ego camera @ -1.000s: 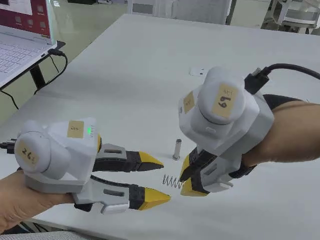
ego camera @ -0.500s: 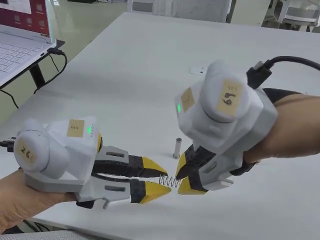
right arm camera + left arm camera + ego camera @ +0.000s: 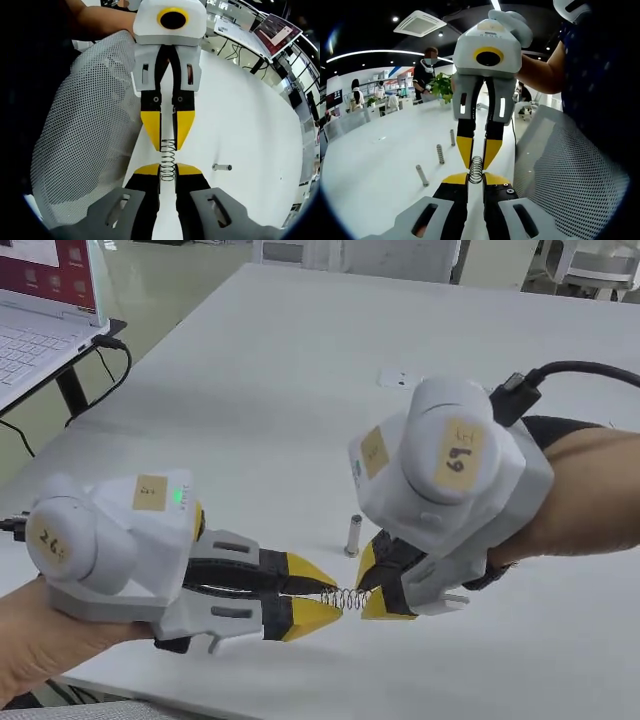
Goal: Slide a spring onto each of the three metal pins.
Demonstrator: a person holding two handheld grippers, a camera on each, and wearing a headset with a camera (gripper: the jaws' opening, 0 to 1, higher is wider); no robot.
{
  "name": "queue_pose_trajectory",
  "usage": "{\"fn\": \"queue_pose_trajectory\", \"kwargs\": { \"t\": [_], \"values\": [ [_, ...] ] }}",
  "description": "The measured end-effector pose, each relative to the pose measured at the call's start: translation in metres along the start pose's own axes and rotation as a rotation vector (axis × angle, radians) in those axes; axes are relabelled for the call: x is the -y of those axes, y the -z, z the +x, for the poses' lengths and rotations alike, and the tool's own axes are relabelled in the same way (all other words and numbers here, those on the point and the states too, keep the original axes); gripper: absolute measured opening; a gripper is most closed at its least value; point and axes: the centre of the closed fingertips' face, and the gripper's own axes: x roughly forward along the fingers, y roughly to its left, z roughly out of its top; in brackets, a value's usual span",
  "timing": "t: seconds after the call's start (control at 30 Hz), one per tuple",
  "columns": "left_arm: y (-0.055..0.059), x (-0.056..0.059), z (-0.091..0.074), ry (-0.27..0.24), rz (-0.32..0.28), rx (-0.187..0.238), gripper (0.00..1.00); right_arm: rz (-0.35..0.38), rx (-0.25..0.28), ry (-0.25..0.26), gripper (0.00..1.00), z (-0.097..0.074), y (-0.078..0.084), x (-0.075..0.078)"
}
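Left gripper point(image 3: 334, 600) closed from spread — pinched spring point(image 3: 348, 594) at lower centre. Right gripper point(image 3: 372, 592) pinched the other end — probably a handover before the pin point(image 3: 354, 536).

Looking along the left gripper point(image 3: 476, 178), jaws closed on the near end of a small spring point(image 3: 476, 169). Facing it, the right gripper point(image 3: 479, 154), yellow tips pinching the far end. Left of these, three upright pins point(image 3: 440, 154) on a white tabletop point(image 3: 380, 165). Far behind, people point(image 3: 423, 80) and a plant point(image 3: 441, 86).
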Motion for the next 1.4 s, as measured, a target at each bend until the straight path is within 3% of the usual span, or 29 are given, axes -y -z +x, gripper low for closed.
{"fn": "queue_pose_trajectory", "kwargs": {
  "t": [0.73, 0.97, 1.4],
  "values": [
    [-0.006, 0.000, -0.007, 0.016, -0.022, 0.032, 0.02, 0.083, 0.029, -0.018, 0.12, 0.003, 0.002, -0.001],
    [-0.014, -0.001, -0.011, 0.016, -0.029, 0.068, 0.02, 0.107, 0.039, -0.017, 0.11, 0.006, 0.005, -0.001],
    [-0.012, -0.006, -0.012, 0.002, -0.034, 0.066, 0.02, 0.117, 0.060, 0.012, 0.09, -0.009, -0.001, 0.003]
  ]
}}
